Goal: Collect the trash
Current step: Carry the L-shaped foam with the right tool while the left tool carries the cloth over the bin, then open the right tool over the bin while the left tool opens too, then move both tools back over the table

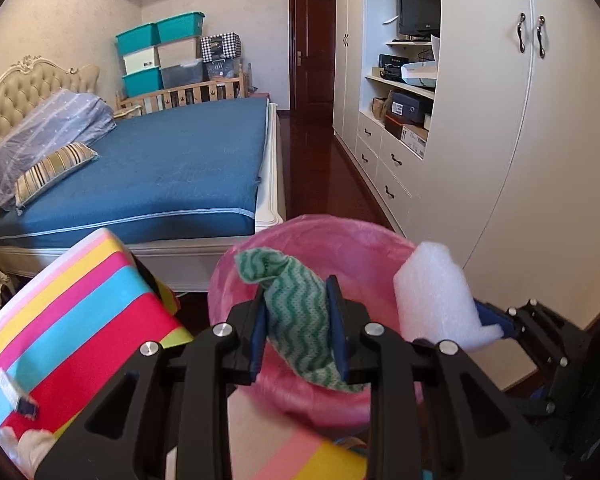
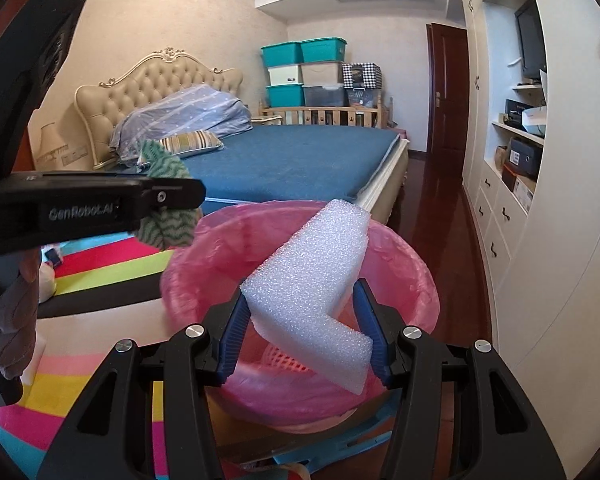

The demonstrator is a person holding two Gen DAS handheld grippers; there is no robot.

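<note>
My left gripper (image 1: 300,320) is shut on a green and white wavy-patterned cloth (image 1: 300,312) and holds it over the pink-lined trash bin (image 1: 340,240). My right gripper (image 2: 306,312) is shut on an L-shaped piece of white foam (image 2: 312,284) and holds it over the same bin (image 2: 404,276). In the left wrist view the foam (image 1: 436,296) shows at the right, over the bin's rim. In the right wrist view the left gripper (image 2: 188,196) comes in from the left with the cloth (image 2: 168,228) just over the bin's left rim.
A striped multicoloured mat (image 1: 80,308) lies left of the bin. A bed with a blue cover (image 1: 172,168) stands behind. White wardrobes (image 1: 520,140) line the right wall, with dark wood floor (image 1: 328,168) between. A small dark object (image 1: 26,404) lies on the mat.
</note>
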